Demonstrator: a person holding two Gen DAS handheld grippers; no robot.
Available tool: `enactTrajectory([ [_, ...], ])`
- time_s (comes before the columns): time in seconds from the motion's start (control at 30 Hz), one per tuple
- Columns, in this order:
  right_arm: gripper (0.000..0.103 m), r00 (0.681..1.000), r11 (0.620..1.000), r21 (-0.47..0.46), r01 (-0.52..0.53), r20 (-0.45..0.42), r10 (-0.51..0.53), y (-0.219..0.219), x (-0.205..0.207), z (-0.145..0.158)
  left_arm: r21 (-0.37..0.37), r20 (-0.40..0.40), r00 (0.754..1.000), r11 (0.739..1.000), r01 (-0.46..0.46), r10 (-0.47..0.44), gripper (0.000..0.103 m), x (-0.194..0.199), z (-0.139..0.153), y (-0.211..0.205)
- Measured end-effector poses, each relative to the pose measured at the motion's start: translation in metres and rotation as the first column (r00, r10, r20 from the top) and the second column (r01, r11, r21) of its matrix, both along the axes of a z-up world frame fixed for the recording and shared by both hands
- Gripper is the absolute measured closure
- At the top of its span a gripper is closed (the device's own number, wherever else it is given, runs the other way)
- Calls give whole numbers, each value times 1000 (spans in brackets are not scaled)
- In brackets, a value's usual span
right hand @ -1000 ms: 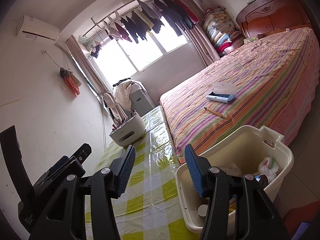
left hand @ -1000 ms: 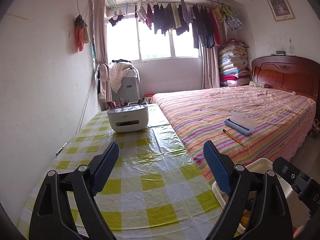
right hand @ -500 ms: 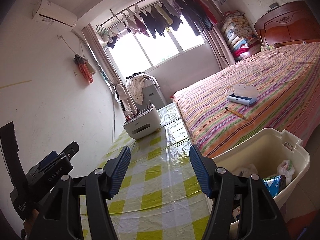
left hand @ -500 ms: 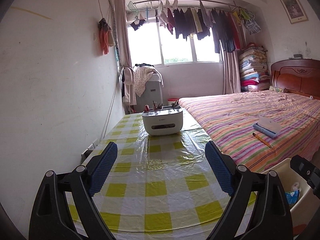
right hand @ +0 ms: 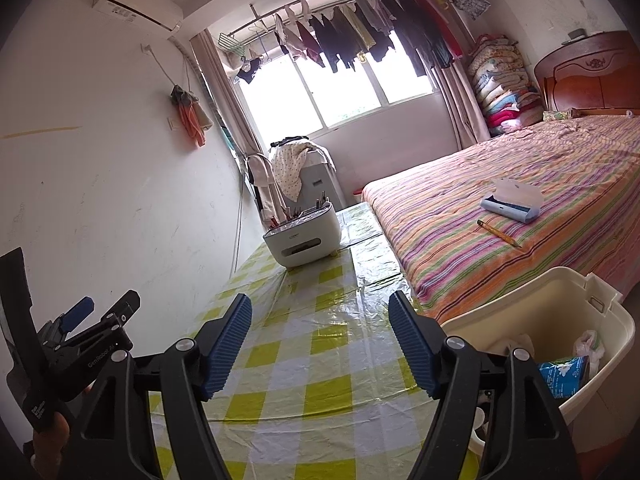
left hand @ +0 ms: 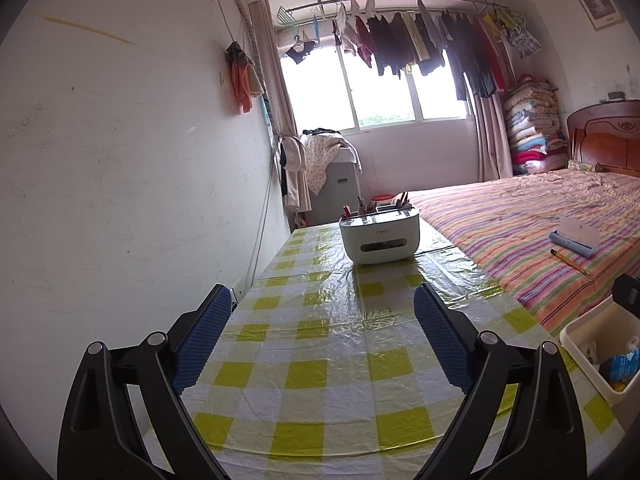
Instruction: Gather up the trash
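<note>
My left gripper hovers low over the yellow-checked table. Its jaws are opening wide and nothing is between them. My right gripper hangs over the same table, its jaws also opening on nothing. A cream trash bin stands by the table's right side, against the bed. It holds a blue packet and a white plastic bag. The bin's corner shows at the right edge of the left wrist view. No loose trash lies on the part of the table that shows.
A white desk organizer with pens stands at the table's far end. On the striped bed lie a pencil and a blue case. A white wall runs along the table's left side. A hand holds the left gripper at that view's left edge.
Both views have swung left, off the bin and onto the table, so the bin now sits at the right. The right gripper's jaws have spread wider and that view has rolled more level.
</note>
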State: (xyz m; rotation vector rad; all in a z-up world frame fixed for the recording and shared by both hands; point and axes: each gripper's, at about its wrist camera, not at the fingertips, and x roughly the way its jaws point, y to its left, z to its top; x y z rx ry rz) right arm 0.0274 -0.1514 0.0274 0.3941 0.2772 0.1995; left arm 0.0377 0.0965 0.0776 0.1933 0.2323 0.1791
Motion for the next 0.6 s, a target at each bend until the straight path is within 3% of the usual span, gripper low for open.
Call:
enactTrajectory([
  [0.6,33,1000,999,-45,-4,16,5,13,-3,2,-10,-20,1000,1000,1,-1,9,0,-2,7],
])
